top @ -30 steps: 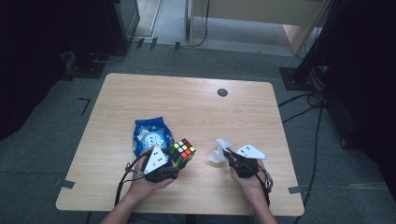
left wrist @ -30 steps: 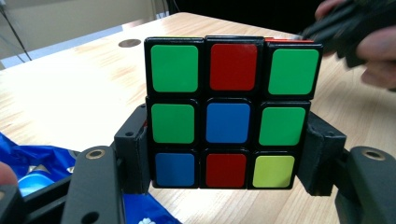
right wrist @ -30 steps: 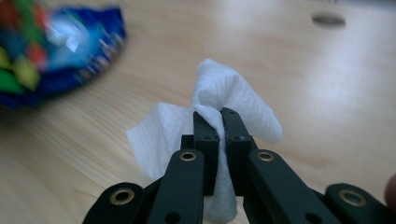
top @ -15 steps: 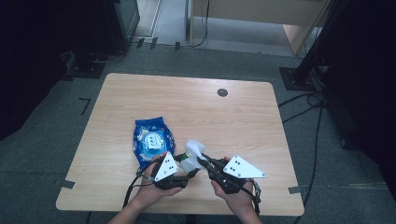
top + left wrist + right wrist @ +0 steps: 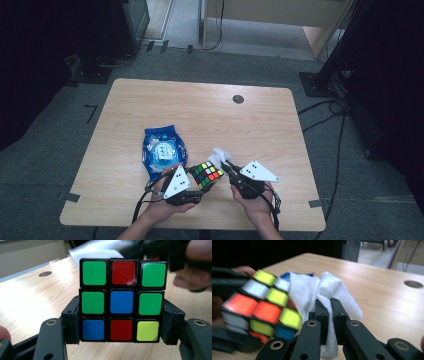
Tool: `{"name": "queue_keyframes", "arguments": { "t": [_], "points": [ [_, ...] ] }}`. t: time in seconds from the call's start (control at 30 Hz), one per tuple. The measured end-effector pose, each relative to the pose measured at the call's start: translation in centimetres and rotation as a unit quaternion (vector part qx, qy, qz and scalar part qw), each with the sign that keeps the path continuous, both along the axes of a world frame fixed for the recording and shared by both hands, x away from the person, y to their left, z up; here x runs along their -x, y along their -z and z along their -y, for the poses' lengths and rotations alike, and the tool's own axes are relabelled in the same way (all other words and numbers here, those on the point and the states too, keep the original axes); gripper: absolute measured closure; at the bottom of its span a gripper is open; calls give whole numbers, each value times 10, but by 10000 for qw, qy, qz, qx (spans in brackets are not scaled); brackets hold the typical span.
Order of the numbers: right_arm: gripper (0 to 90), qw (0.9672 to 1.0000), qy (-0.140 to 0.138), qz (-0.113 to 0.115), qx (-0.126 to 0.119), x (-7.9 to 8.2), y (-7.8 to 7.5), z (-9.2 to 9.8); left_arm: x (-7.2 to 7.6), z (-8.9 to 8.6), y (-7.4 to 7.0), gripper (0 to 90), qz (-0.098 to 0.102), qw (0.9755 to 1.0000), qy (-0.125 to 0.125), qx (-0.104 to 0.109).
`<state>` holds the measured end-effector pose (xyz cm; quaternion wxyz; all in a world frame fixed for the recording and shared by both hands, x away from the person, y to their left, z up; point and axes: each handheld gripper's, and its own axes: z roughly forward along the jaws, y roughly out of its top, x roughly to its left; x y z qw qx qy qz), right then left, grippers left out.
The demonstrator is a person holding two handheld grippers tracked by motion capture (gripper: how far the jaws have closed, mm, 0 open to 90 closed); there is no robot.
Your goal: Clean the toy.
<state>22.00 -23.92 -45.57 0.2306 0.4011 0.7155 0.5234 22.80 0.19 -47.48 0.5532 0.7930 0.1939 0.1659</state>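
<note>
Currently the left gripper clamps one glossy plastic puzzle cube by two opposite sides, its black jaws pressing the lowest layer; the facing side shows nine square stickers in green, red, blue and yellow, set in a black frame. The right gripper is clenched on one soft, crumpled white wipe, a fold of the cloth pinched between its jaws. In the right gripper view the wipe lies against the cube's side. In the high view the cube sits between both grippers, above the near edge of the pale wood-grain table. One blue crinkled plastic wipe packet lies flat just left of the cube
</note>
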Motion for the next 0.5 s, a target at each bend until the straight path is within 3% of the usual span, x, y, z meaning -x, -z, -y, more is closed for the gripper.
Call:
{"name": "queue_keyframes", "arguments": {
  "t": [0.07,0.17,0.3,0.4,0.5],
  "points": [
    [872,10000,52,-65,-10,-1,2,2,-2,-2,0,341,-19,10000,-62,-9],
    [871,9998,8,151,-86,5,-5,0,-4,-3,2,341,-79,9999,-119,-70],
    [869,9982,-313,455,-223,15,-17,-7,-4,-1,4,341,-79,9998,-115,-145],
    [866,9958,-688,544,-253,23,-21,-18,-2,1,4,341,-66,9998,-66,-161],
    [865,9942,-868,587,-245,26,-22,-25,-1,2,4,341,-64,9998,-44,-161]
  ]
}}
